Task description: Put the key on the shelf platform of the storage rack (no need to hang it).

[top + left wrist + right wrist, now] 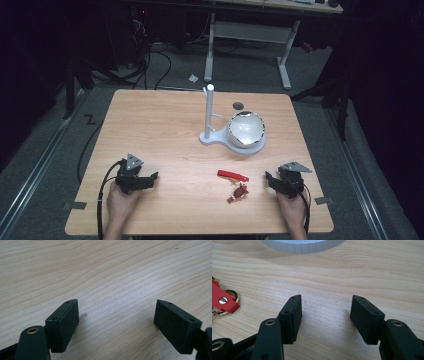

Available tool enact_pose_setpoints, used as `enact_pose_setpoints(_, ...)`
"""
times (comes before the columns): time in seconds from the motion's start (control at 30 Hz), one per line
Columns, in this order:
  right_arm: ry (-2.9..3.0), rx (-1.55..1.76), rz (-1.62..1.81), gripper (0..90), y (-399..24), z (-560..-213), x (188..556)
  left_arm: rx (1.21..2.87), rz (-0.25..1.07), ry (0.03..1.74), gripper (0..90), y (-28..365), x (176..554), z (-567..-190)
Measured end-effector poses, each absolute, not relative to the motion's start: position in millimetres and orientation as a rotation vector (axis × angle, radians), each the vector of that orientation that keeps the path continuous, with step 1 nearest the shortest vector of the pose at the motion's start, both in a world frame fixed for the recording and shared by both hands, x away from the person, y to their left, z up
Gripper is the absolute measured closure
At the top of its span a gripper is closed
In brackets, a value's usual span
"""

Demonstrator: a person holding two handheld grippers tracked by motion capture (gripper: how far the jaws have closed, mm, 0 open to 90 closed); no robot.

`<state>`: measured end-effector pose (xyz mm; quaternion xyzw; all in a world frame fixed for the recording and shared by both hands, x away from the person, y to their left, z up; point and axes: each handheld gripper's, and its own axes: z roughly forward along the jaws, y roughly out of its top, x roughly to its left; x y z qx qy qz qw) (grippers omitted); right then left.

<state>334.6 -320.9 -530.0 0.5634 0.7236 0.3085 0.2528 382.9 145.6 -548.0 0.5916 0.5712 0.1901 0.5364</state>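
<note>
Both hands low at the near edge, a gripper in each.
Left hand (121,200) holds the left gripper (150,178) at the near left, jaws wide apart and pointing right. Right hand (292,207) holds the right gripper (269,178) at the near right, jaws parted, empty, pointing left. Both forearms enter from the near side.

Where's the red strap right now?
In the high view the red strap lies flat on the table, right of centre near the front edge, between the white stand and the right claw, just above a small red keychain.
</note>
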Motion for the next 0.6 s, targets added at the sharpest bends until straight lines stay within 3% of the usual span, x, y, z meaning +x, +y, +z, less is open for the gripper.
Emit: enact_pose_setpoints(0.6,1.974,1.527,0.841,42.2,-321.0,-530.0,334.8,1.406,0.453,1.359,20.5,145.6,383.0,-548.1)
